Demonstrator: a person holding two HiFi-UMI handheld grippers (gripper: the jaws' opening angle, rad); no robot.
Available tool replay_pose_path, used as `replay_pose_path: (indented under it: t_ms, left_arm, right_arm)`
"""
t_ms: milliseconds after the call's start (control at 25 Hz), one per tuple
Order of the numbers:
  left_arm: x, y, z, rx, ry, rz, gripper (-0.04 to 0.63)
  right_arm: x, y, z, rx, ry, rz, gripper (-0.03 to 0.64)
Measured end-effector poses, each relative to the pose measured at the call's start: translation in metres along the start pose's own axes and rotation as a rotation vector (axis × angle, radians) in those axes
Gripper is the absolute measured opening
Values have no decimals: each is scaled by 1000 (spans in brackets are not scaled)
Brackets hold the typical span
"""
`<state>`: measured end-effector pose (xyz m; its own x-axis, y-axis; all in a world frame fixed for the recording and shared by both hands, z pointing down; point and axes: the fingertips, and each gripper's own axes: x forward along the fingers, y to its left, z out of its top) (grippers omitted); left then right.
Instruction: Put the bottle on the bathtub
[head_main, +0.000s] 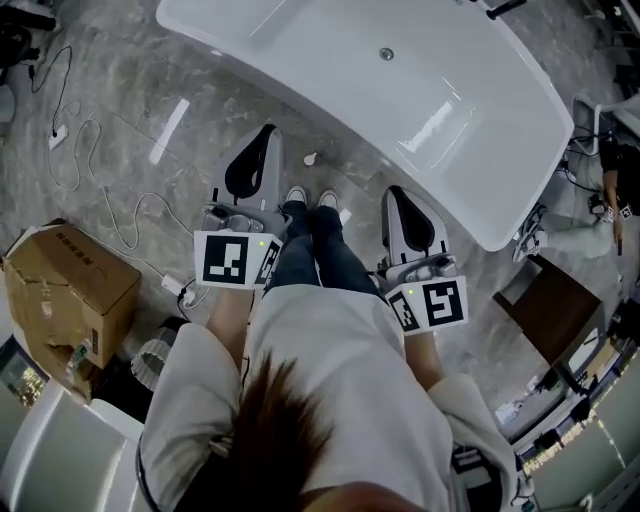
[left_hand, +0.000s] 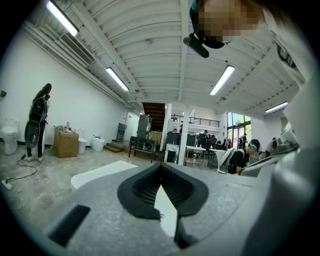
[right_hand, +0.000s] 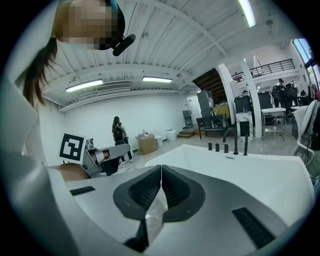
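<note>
The white bathtub (head_main: 300, 60) stands on the marble floor ahead of my feet; its rim also shows in the right gripper view (right_hand: 260, 172) and as a pale edge in the left gripper view (left_hand: 97, 174). I find no bottle in any view. My left gripper (head_main: 262, 140) is held in front of my body, short of the tub, its dark pads (left_hand: 145, 187) shut together with nothing between them. My right gripper (head_main: 394, 192) is level with it on the other side, pads (right_hand: 175, 190) shut and empty too.
Black taps (right_hand: 227, 146) stand on the tub's far rim. A cardboard box (head_main: 70, 290) and loose cables (head_main: 110, 205) lie on the floor at left. A dark wooden stand (head_main: 555, 310) is at right. A small white object (head_main: 310, 158) lies near the tub.
</note>
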<state>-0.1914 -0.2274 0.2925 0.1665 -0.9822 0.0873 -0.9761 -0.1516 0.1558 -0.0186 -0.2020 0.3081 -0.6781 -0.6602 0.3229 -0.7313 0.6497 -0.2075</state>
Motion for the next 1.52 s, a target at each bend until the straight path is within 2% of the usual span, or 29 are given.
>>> replay_pose_path:
  t_ms: [480, 760, 960, 1360, 1520]
  left_arm:
    - [-53, -19, 49, 11, -4, 1, 14]
    - [-76, -42, 62, 23, 9, -37, 14]
    - [-92, -56, 82, 13, -16, -61, 14]
    - [-108, -56, 102, 7, -40, -75, 14]
    - [-111, -54, 104, 15, -46, -80, 14]
  right_arm:
    - [-40, 6, 39, 40, -49, -29, 14]
    - [-67, -3, 61, 43, -91, -64, 14]
    - [-90, -2, 71, 32, -106, -82, 15]
    - [-108, -3, 86, 16, -125, -115, 14]
    - [-108, -4, 90, 10, -117, -99, 14]
